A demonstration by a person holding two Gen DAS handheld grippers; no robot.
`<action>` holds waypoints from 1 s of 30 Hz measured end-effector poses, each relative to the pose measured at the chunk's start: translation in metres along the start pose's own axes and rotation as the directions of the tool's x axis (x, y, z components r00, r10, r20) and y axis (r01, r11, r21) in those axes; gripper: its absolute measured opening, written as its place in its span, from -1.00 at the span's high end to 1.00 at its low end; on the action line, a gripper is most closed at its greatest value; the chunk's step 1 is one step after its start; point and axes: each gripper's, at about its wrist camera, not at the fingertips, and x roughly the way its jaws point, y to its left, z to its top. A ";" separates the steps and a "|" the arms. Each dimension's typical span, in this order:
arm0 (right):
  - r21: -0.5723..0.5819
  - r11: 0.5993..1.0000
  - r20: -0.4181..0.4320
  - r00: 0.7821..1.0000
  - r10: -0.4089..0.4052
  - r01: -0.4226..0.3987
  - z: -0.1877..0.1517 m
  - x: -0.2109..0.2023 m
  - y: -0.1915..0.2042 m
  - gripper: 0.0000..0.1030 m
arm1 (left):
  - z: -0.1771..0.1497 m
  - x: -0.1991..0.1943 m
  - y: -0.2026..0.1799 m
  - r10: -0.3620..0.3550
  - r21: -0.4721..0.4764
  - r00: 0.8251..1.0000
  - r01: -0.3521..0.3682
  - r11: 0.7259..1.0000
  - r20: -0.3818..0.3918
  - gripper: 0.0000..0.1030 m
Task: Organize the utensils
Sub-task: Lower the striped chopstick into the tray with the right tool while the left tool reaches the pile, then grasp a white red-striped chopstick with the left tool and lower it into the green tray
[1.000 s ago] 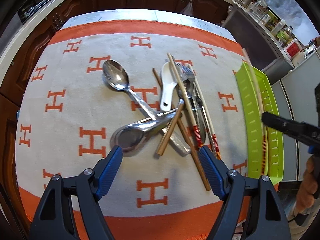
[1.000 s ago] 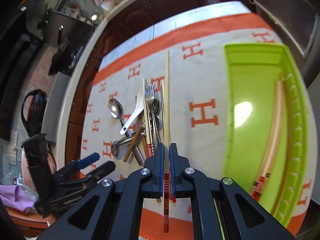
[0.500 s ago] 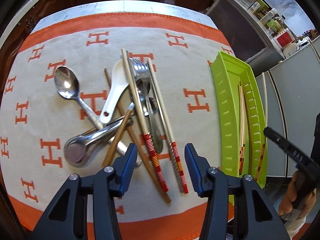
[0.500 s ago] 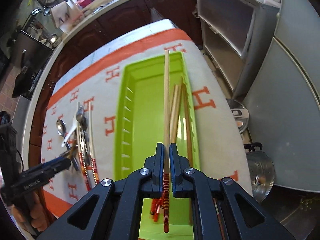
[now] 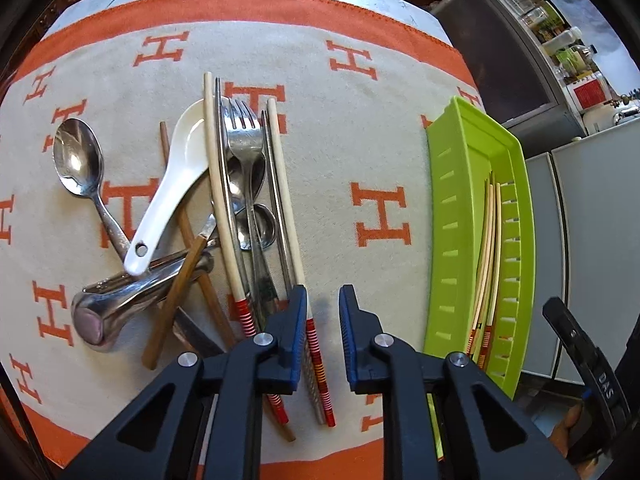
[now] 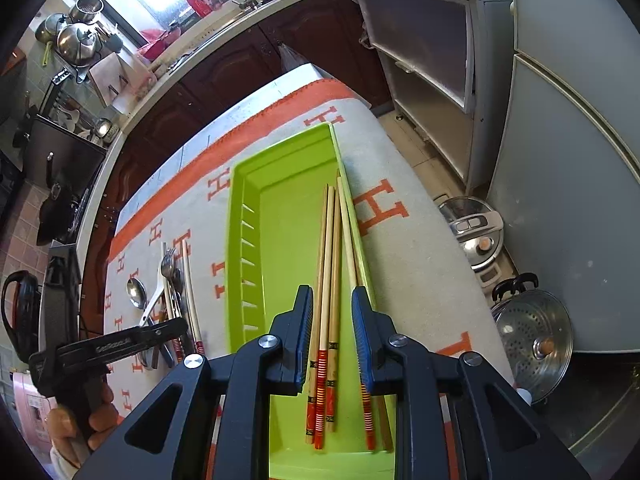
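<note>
A heap of utensils lies on the orange-and-cream cloth: a steel spoon (image 5: 78, 160), a white ceramic spoon (image 5: 172, 184), a fork (image 5: 244, 140), brown chopsticks (image 5: 176, 284) and two pale chopsticks with red-striped ends (image 5: 286, 208). My left gripper (image 5: 323, 300) is open, low over the cloth, its jaws astride the right pale chopstick near its striped end. The green tray (image 6: 248, 184) holds several chopsticks (image 6: 330, 264). My right gripper (image 6: 332, 304) is open and empty just above them. The tray also shows in the left wrist view (image 5: 448, 216).
The tray lies along the cloth's right edge, beside a grey cabinet (image 6: 568, 160). A steamer pot (image 6: 532, 340) and a cooker (image 6: 476, 236) stand on the floor to the right. Dark kitchen cabinets (image 6: 224, 76) run behind the table.
My right gripper carried a striped chopstick over to the tray, opened and left it among the others. My left gripper narrowed and came down over the right pale chopstick.
</note>
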 end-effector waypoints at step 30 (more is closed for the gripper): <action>-0.029 0.999 -0.041 0.999 0.021 -0.022 -0.011 0.014 0.017 0.61 | -0.004 0.034 -0.030 0.186 0.073 0.982 -0.188 0.979 0.029 0.88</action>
